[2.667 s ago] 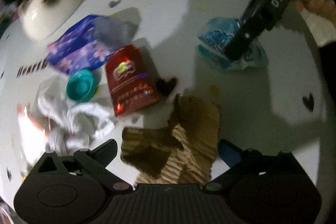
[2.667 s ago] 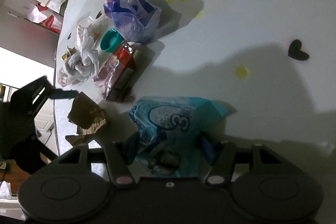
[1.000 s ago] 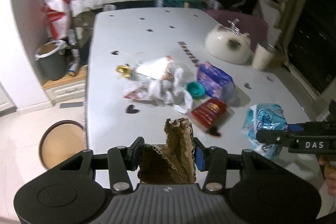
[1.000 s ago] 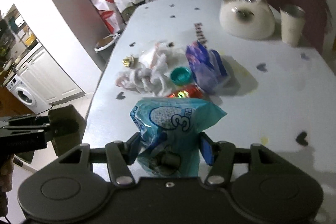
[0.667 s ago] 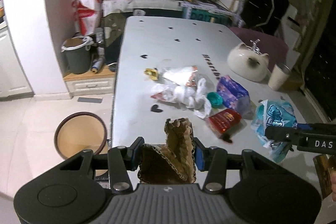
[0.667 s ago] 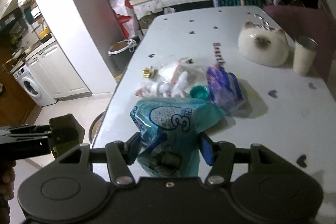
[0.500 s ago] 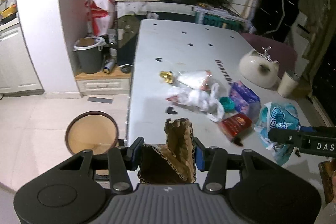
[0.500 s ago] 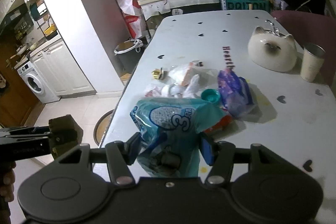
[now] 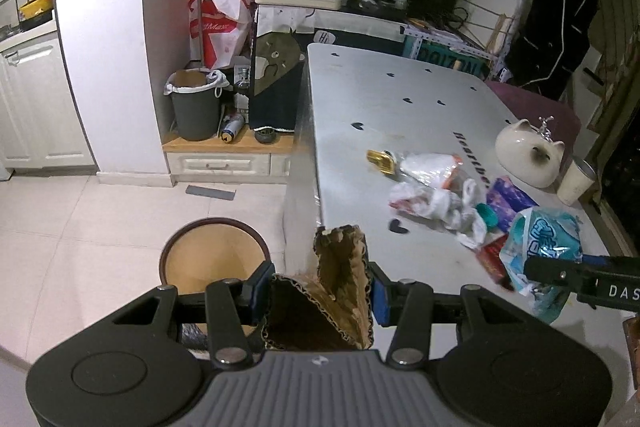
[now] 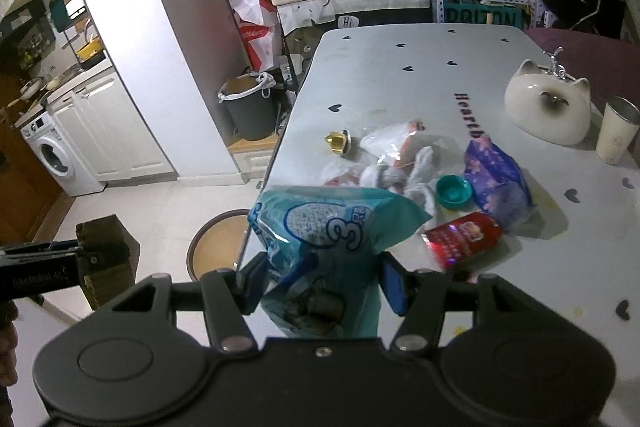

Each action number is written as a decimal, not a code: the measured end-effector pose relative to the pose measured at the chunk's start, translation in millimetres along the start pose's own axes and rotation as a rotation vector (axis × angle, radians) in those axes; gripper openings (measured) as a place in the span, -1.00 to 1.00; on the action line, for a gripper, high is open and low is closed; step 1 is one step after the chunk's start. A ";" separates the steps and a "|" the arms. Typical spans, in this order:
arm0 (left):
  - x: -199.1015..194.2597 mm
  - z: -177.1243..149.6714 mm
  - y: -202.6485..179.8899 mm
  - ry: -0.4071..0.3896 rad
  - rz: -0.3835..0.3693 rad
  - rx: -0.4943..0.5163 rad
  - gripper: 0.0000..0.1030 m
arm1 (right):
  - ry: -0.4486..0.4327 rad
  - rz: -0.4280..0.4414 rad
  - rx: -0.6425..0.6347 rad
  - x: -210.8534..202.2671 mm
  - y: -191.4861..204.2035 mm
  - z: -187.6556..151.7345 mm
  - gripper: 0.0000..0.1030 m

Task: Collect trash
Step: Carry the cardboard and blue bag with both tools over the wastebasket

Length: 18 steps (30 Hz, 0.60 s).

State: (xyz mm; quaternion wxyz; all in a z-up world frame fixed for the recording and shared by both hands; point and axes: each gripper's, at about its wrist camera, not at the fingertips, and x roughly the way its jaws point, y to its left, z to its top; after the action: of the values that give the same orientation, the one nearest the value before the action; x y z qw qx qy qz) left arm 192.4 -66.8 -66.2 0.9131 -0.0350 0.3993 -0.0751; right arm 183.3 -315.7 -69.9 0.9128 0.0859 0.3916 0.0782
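Left gripper (image 9: pixel 316 293) is clenched on a torn piece of brown cardboard (image 9: pixel 332 291), its blue pads pressing in from both sides. The cardboard stands on end between the fingers, long axis running up and away from the tongs, ragged top edge pointing toward the far end of the table; it's folded into a rough V, corrugated edge showing along the bottom, darker and stained on the left flap. Just past the left finger and below it sits a round brown bin (image 9: pixel 214 263) on the floor, beside the table's near corner.

Right gripper (image 10: pixel 322 285) is clamped on a crumpled light-blue plastic bag (image 10: pixel 328 231), white print and a big "3" facing up. The bag balloons out ahead of the fingers, wide end fanning toward the right, narrow bunched end down between the pads with something dark showing through the film. From the left camera the same bag (image 9: pixel 540 241) hangs off to the right of the cardboard, over the table edge.

Ahead of both tongs, on the white table (image 10: pixel 420 67) with black hearts: a red packet (image 10: pixel 462 237), a teal lid (image 10: pixel 453 191), a purple wrapper (image 10: pixel 496 179), knotted white plastic (image 10: pixel 400 173) and a small gold object (image 10: pixel 336 141)
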 end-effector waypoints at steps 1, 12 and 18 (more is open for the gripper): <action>2.0 3.4 8.4 0.001 -0.005 0.004 -0.04 | 0.002 -0.006 0.007 2.8 6.7 1.1 0.15; 36.9 40.4 94.2 0.021 -0.062 0.023 -0.04 | 0.023 -0.058 0.039 47.7 80.4 20.4 0.15; 64.0 57.1 140.4 0.056 -0.070 0.022 -0.04 | 0.041 -0.038 0.052 88.0 124.0 39.4 0.15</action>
State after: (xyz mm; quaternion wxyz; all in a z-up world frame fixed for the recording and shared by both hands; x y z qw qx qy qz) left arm 292.5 61.3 -91.1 0.8988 -0.0370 0.4222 -0.1121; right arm 262.6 -180.3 -77.8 0.9034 0.1004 0.4135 0.0525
